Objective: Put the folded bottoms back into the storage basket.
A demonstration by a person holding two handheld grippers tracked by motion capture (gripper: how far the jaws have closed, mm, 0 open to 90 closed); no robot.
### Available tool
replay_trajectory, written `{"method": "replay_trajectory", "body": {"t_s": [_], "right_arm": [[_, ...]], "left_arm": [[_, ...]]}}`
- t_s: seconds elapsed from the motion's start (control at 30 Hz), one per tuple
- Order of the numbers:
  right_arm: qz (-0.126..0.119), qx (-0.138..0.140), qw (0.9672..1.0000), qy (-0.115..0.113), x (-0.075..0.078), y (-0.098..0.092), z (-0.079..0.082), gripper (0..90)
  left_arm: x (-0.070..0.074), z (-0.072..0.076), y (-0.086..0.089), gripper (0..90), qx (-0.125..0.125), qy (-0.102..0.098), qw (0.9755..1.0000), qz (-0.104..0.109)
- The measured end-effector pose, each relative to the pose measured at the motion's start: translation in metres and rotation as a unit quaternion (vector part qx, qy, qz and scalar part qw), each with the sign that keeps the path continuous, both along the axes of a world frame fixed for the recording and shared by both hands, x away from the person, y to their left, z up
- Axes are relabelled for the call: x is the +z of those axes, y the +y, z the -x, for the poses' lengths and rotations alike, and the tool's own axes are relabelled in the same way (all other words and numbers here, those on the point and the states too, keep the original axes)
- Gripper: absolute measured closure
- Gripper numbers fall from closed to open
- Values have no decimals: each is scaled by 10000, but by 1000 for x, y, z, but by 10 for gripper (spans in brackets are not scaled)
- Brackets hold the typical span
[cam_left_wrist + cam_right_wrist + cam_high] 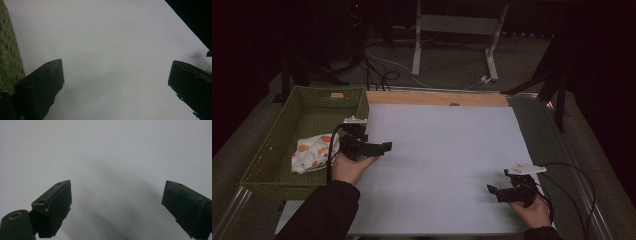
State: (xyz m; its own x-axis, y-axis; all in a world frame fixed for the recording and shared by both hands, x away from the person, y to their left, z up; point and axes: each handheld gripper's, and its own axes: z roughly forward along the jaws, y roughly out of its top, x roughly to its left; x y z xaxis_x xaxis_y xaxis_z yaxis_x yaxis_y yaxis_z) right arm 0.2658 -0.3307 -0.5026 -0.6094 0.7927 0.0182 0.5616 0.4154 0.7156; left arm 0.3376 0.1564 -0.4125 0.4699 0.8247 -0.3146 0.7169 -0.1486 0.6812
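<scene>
- Left tongs (384, 146) hover over the white surface (447, 150), just right of the green woven basket (272, 165), tips pointing toward the middle of the sheet.
- Their jaws stand wide apart, nothing between them; in the left gripper view it's bare white sheet between the two black blocks, with the basket wall (7, 50) at the left edge.
- Right tongs (492, 190) sit near the front right corner of the surface, well apart from the left pair, pointing leftward.
- Those are spread wide as well and hold nothing; the right gripper view shows plain white beneath the gap.
- The thing nearest the work is the cloth (314, 152), white with orange and green patches, lying crumpled inside the basket against its right side, just beside the left hand (352, 167).
- It looks soft and light to me, a floppy bundle, not fragile, not likely to slip once pinched.
- Grabbed at an edge it will probably drape and unroll; a raised fold on top of the bundle looks the best place to bite.
- The basket wall stands between tongs and cloth, so I reckon any reach has to go up and over the rim, then down.
- Nothing is touching the cloth right now.
</scene>
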Motion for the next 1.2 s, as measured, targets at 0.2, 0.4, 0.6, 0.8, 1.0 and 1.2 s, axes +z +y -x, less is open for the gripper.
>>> {"method": "replay_trajectory", "body": {"t_s": [0.2,0.4,0.6,0.8,1.0,1.2], "right_arm": [[6,3,10000,0,0,0,0,92],[-8,5,10000,2,0,0,0,92],[-1,12,10000,-16,1,-1,0,92],[-14,-8,10000,-28,1,-1,0,92],[-44,-19,10000,-20,1,-2,0,92],[-37,-26,10000,-38,2,-2,1,91]], "left_arm": [[-5,1,-7,14,-59,20,10000,1],[-10,3,-15,13,-118,13,9999,-19],[-15,4,-20,10,-147,27,9999,27],[-21,5,-24,9,-183,50,9998,72],[-25,6,-28,8,-200,50,9997,108],[-30,9,-33,8,-229,65,9997,107]]}}
